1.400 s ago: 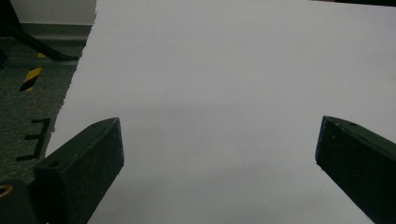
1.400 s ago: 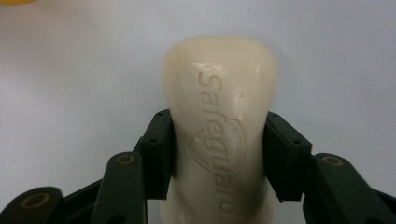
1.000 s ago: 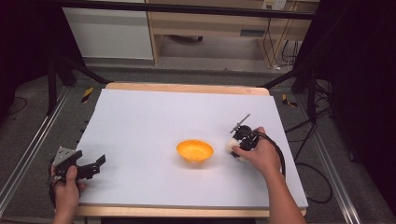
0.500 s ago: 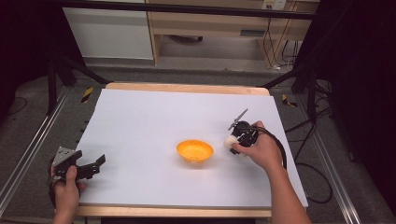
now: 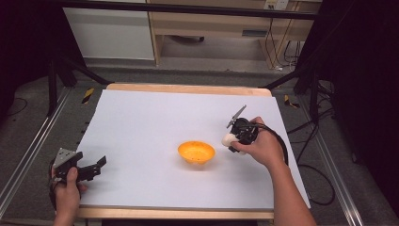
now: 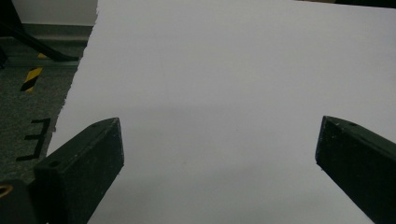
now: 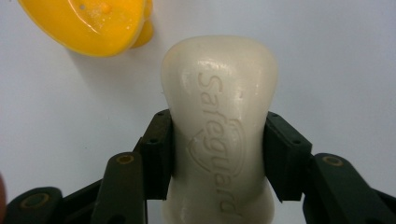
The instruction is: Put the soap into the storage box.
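While the left tool [image 5: 89, 168] stays open, right tool [image 7: 219, 154] gripping soap bar [image 7: 219, 126], seemingly raised slightly beside orange bowl [image 5: 196, 152].

White table [image 5: 155, 117] bare across left and far side. Only obstacle: orange bowl [image 5: 196, 152] near middle, bar of soap [image 7: 218, 126] just right of it.

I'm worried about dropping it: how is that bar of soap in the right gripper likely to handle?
The soap bar looks hard and holds its shape between the right gripper jaws, so it is probably stiff. Its glossy, rounded sides suggest it could slip out if the squeeze eases. It likely feels dense for its size.
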`<action>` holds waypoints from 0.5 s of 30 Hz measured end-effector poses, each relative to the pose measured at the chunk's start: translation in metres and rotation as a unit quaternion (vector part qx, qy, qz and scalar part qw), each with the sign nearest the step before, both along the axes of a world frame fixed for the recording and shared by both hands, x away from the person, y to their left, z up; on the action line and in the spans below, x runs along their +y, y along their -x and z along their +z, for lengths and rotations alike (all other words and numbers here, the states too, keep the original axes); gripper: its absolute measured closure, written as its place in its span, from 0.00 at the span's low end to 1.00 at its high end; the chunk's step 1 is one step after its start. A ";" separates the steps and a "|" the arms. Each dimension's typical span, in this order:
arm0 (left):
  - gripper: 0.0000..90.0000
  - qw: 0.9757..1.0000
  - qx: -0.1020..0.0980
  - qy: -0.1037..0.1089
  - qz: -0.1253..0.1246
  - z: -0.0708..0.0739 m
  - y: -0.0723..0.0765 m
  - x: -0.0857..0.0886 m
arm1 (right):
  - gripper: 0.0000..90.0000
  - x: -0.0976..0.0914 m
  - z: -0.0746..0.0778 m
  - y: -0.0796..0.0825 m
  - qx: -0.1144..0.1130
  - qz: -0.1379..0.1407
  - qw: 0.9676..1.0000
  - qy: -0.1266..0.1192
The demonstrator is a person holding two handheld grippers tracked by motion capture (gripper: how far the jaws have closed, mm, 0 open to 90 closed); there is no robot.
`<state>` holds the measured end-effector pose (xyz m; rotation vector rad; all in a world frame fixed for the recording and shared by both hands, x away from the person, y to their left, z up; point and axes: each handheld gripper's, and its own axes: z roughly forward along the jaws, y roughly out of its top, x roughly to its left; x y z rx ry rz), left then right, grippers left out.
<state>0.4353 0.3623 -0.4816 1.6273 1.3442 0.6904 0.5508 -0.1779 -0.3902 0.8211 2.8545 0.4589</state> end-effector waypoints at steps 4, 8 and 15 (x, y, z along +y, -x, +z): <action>0.01 1.000 0.000 -0.001 0.000 0.000 0.000 0.000 | 0.56 0.004 0.006 0.000 -0.007 0.017 1.000 -0.001; 0.01 1.000 0.000 0.000 0.000 0.000 0.000 0.000 | 0.56 0.010 0.012 0.001 -0.012 0.029 0.999 -0.007; 0.01 1.000 0.000 0.001 0.000 0.000 0.000 0.000 | 0.56 0.020 0.016 0.002 -0.014 0.047 0.999 -0.006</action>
